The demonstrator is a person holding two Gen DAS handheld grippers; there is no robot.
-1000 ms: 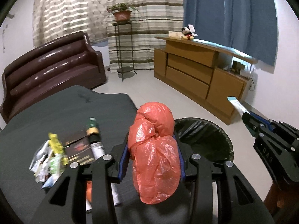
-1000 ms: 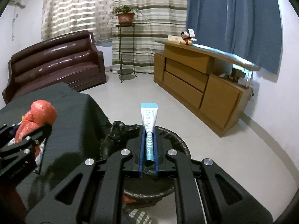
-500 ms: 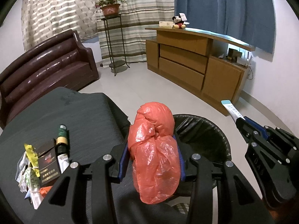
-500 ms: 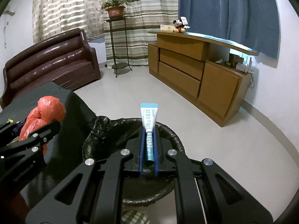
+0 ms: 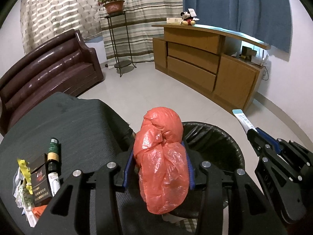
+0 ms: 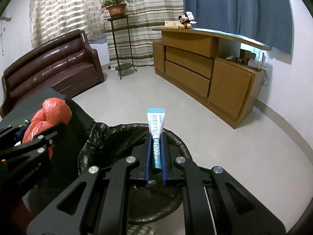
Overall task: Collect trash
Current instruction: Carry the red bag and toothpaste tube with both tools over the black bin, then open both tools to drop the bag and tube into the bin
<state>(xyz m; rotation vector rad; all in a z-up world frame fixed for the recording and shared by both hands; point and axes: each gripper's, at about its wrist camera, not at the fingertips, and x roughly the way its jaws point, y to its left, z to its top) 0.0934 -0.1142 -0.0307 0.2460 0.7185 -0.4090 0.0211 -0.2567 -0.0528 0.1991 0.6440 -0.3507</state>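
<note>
Red bag: one crumpled red plastic bag [image 5: 163,156], pinched between the blue pads of the left tongs [image 5: 158,168]; its top bulges above the pads and its lower end hangs below them.
Tube: one white and teal tube [image 6: 155,137], clamped along its length by the right tongs [image 6: 156,137]; its flat crimped end sticks out beyond the fingertips.
Left tongs: partly spread, pressing on the bag from both sides, held over the bench edge with the bin just beyond and to their right.
Right tongs: pressed nearly together on the thin tube, held over the open mouth of the bin.
Bin: one round trash bin [image 6: 176,137] lined with a black bag, on the floor beside the bench, directly under the right tongs.
Bench: one surface under a dark cloth [image 5: 68,121], to the left of both tongs.
Litter on bench: one cluster to the lower left of the left tongs, comprising one dark bottle with a green cap [image 5: 52,152], one dark flat pack with gold print [image 5: 39,182], one yellow wrapper [image 5: 24,168], and some white wrappers too crumpled to count.
Beyond the tongs: one brown sofa [image 5: 45,72], one metal stand with one potted plant [image 5: 113,4], one wooden cabinet [image 5: 205,66] carrying one plush toy [image 5: 187,18].
Behind: striped curtains and one blue curtain [image 5: 234,9].
</note>
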